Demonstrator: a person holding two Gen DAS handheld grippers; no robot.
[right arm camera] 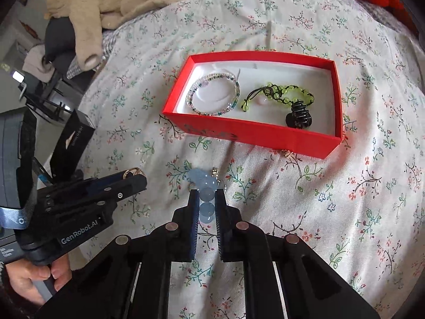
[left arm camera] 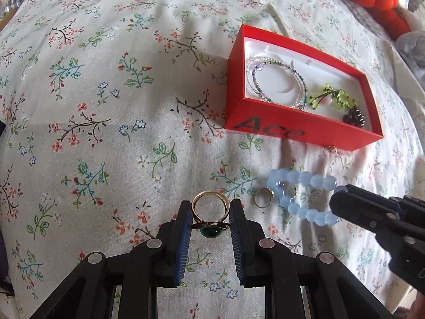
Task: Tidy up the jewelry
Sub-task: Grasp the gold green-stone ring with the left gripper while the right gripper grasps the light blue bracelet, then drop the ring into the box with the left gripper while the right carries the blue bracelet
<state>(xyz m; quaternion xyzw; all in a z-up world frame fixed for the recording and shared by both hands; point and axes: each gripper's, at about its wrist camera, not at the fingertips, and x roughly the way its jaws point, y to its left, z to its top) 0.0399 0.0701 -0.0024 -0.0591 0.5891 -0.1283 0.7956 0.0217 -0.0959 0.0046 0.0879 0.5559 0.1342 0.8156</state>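
Observation:
My left gripper (left arm camera: 211, 207) is shut on a gold ring with a green stone (left arm camera: 211, 214), held above the floral bedspread; it shows at the left of the right wrist view (right arm camera: 132, 176). My right gripper (right arm camera: 206, 195) is shut on a pale blue bead bracelet (right arm camera: 206, 199), which lies on the bedspread in the left wrist view (left arm camera: 300, 194) with the right gripper (left arm camera: 338, 199) at its right end. A small gold ring (left arm camera: 262, 199) lies beside the bracelet. The red box (left arm camera: 265, 126) (right arm camera: 239, 130) holds a beaded bracelet (right arm camera: 213, 97), a green bracelet (right arm camera: 279, 95) and a dark hair clip (right arm camera: 298, 117).
A small gold earring (right arm camera: 288, 153) lies against the box's front wall. A beige plush (right arm camera: 117, 2) and dark items (right arm camera: 71, 138) sit at the bed's left edge. A red plush (left arm camera: 377, 0) lies at the far right.

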